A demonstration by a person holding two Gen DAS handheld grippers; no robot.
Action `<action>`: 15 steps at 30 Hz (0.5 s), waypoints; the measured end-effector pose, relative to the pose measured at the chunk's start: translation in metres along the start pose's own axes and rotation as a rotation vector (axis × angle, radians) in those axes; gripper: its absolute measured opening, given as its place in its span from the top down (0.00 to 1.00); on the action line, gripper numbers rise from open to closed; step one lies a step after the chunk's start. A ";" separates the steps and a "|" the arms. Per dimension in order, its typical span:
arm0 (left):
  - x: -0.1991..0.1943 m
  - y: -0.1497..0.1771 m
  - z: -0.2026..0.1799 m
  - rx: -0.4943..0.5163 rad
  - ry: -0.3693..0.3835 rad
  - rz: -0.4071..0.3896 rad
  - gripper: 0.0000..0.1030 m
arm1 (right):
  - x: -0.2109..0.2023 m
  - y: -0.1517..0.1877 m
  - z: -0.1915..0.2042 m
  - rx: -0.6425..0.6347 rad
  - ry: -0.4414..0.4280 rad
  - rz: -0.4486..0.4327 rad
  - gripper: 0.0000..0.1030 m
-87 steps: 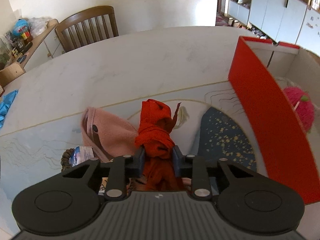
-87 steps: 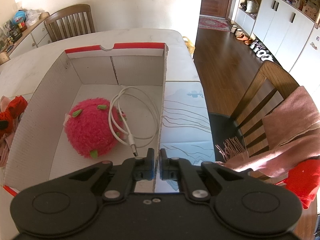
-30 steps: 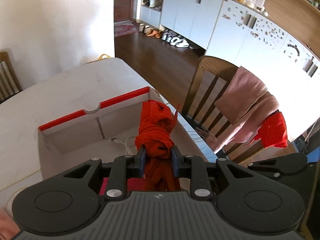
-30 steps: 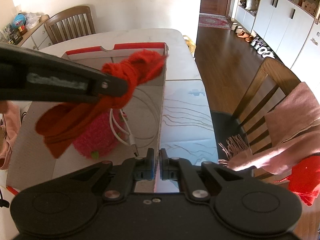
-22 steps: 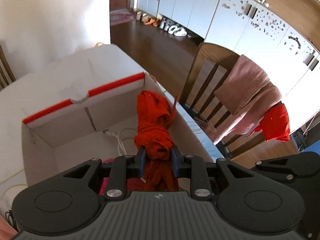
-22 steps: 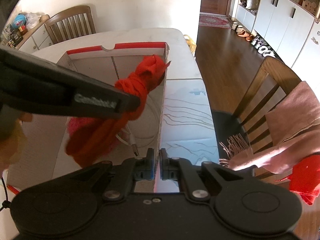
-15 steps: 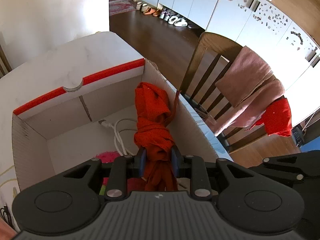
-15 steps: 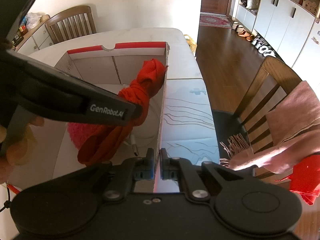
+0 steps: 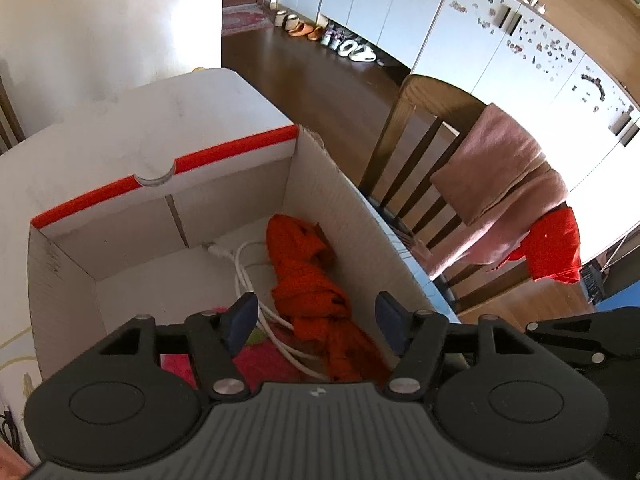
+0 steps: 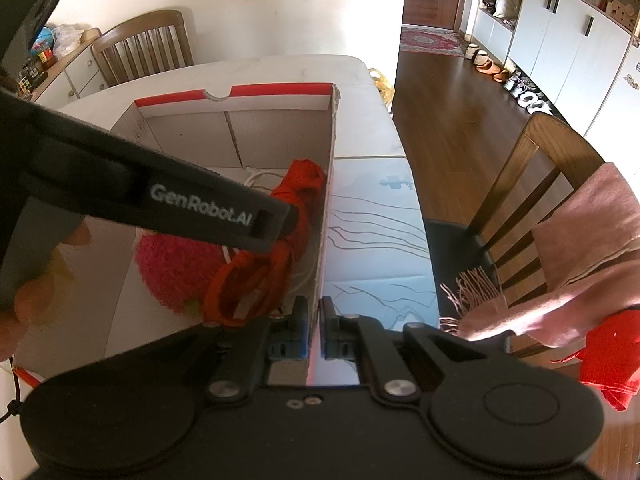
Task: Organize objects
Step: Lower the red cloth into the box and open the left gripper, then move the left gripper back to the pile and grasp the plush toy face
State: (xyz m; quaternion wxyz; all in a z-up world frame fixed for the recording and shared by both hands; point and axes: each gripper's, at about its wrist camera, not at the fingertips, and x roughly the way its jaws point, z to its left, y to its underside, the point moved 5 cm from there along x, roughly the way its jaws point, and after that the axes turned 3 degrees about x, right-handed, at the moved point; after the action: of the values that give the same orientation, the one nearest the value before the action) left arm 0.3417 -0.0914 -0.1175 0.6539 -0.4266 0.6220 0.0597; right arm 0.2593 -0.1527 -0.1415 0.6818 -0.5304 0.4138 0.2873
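The red knotted cloth point(image 9: 312, 296) lies inside the red-rimmed cardboard box point(image 9: 224, 160), against its right wall and on top of a white cable point(image 9: 244, 264). My left gripper point(image 9: 316, 314) hovers just above it, jaws opening, with the pads clear of the cloth on both sides. In the right wrist view the cloth point(image 10: 300, 184) rests beside a pink plush ball point(image 10: 180, 268), partly hidden by one of the left gripper's fingers point(image 10: 208, 208). My right gripper point(image 10: 315, 320) is shut on the near end of the box's point(image 10: 280, 90) right wall.
A wooden chair point(image 10: 520, 168) with a pink scarf point(image 10: 580, 260) and a red cloth point(image 10: 608, 360) draped on it stands right of the table. A patterned mat point(image 10: 376, 216) lies beside the box. Another chair point(image 10: 144, 48) stands at the table's far side. A hand point(image 10: 24, 300) holds the left gripper.
The left gripper's jaws have spread apart and let go of the red cloth, which dropped into the box. The right gripper has stayed clamped on the box wall.
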 end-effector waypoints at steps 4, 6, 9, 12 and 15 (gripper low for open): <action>-0.005 -0.001 0.001 -0.007 0.002 -0.012 0.38 | 0.000 0.000 -0.001 0.000 0.000 0.000 0.95; -0.009 0.000 0.002 -0.006 -0.001 -0.020 0.38 | 0.000 0.000 0.000 -0.002 0.001 0.000 0.95; -0.017 0.000 0.005 -0.004 -0.003 -0.036 0.38 | 0.000 0.000 0.000 -0.002 0.001 0.000 0.95; -0.027 0.001 0.008 -0.011 -0.006 -0.055 0.38 | 0.000 0.000 0.000 -0.004 0.003 0.001 0.95; -0.037 0.003 0.012 -0.016 -0.007 -0.073 0.38 | 0.000 0.000 0.000 -0.009 0.006 0.001 0.95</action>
State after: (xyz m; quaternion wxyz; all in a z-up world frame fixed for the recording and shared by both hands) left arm 0.3408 -0.0656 -0.0886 0.6544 -0.4540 0.6032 0.0425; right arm 0.2595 -0.1527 -0.1409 0.6782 -0.5339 0.4147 0.2880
